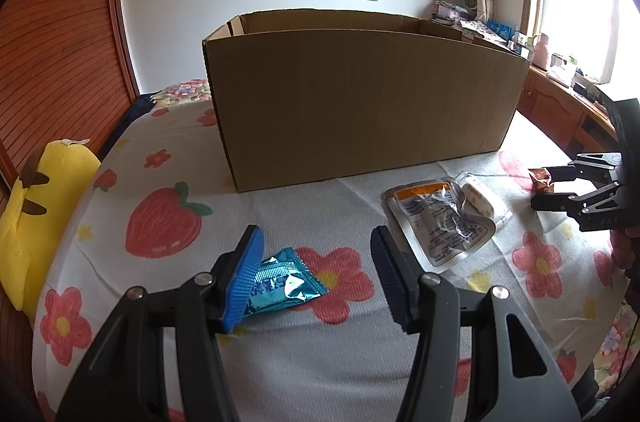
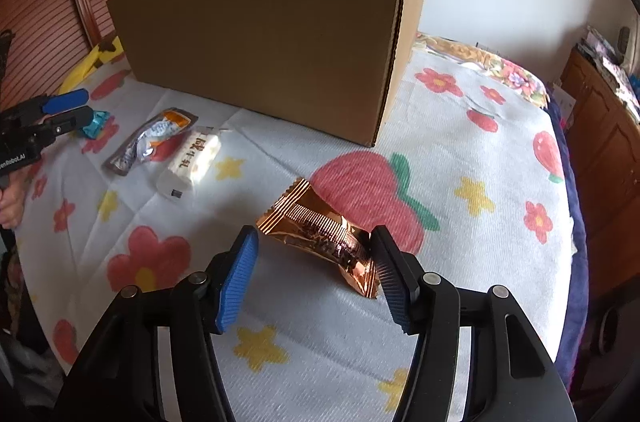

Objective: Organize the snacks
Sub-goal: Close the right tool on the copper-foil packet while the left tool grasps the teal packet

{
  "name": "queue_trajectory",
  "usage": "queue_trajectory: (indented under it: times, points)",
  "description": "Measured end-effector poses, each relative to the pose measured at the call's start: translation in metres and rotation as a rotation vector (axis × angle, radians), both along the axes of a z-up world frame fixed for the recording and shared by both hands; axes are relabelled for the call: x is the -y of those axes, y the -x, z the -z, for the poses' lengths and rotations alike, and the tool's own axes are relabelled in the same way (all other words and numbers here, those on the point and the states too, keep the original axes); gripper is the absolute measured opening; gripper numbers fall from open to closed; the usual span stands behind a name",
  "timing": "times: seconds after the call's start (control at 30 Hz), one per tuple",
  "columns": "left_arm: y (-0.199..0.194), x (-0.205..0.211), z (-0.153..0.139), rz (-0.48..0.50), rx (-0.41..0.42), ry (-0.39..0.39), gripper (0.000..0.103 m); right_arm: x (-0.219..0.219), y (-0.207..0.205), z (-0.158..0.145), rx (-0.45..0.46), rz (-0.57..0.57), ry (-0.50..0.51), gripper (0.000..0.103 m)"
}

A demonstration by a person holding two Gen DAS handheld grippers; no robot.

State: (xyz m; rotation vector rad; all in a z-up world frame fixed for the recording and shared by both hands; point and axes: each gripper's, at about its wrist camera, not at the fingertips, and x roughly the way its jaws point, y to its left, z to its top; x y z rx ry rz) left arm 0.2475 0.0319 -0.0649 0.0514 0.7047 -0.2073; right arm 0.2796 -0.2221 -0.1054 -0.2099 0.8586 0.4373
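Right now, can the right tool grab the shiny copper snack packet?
Probably yes. The right tool is open with the copper snack packet lying on the bedspread between its fingers, and nothing blocks it.

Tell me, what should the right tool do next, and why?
Probably close: the right tool stands open around the copper snack packet, which lies on the bedspread, not yet in the cardboard box.

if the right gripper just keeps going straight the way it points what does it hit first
Most likely the copper snack packet, lying on the bedspread between the open fingers of the right gripper; depth is hard to judge.
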Motion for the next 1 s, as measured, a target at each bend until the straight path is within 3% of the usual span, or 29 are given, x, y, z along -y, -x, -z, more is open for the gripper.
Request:
queue_trajectory:
  times: [0.07,0.1,0.13,0.2,0.57,1.0]
  points:
    - [0.0,0.0,0.0,0.001,0.0,0.0,0.056,0.001,-0.003,0.0,0.003,0.017,0.0,0.058]
    - [0.0,0.0,0.0,0.001,-0.001,0.0,0.056,0.001,-0.005,0.0,0.005,0.035,-0.001,0.053]
    - [0.0,0.0,0.0,0.002,0.0,0.001,0.056,0.002,-0.006,0.0,0.006,0.058,-0.007,0.041]
    - [0.0,-0.002,0.001,0.003,0.0,0.002,0.056,0.005,-0.009,-0.001,0.007,0.084,-0.026,0.033]
    - [0.004,-0.015,-0.013,0.069,-0.017,-0.068,0.056,0.01,-0.009,-0.001,0.009,0.101,-0.035,0.031]
    - [0.008,-0.032,0.008,0.099,-0.108,-0.192,0.056,0.01,-0.009,-0.001,0.006,0.11,-0.043,0.031]
